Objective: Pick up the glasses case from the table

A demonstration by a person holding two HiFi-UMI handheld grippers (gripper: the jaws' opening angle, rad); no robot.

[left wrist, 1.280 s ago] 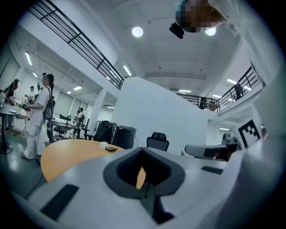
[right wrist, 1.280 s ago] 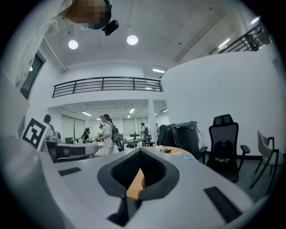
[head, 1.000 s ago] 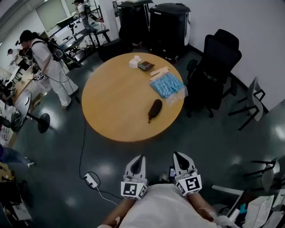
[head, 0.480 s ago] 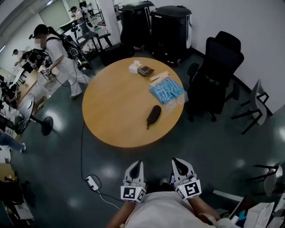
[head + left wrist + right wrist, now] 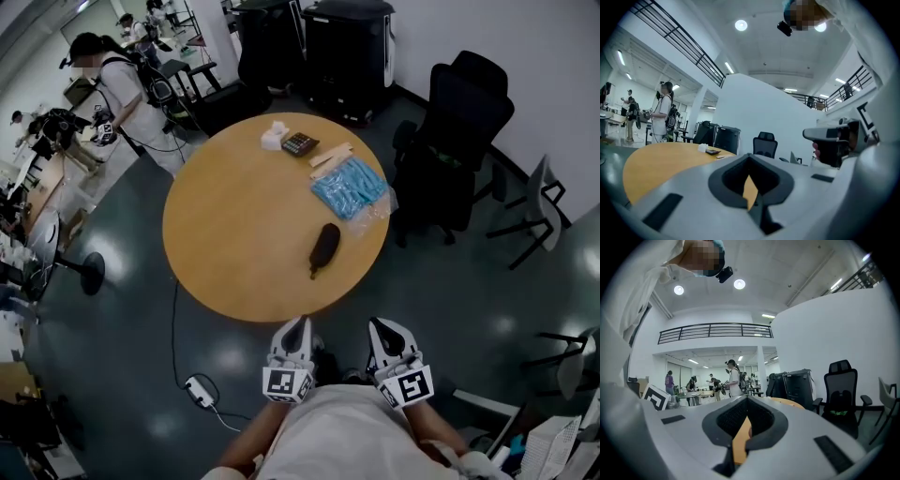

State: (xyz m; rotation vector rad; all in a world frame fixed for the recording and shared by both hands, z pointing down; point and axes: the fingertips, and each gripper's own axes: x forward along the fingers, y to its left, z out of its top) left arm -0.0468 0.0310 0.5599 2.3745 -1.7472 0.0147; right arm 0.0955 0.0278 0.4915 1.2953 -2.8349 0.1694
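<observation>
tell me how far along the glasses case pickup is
Done: nothing yet; the glasses case lies on the round table, untouched. In hand: the left gripper and right gripper are both shut and empty, held near the person's body, short of the table's edge. Left: reach over the table, open a gripper, close on the glasses case and lift it.
</observation>
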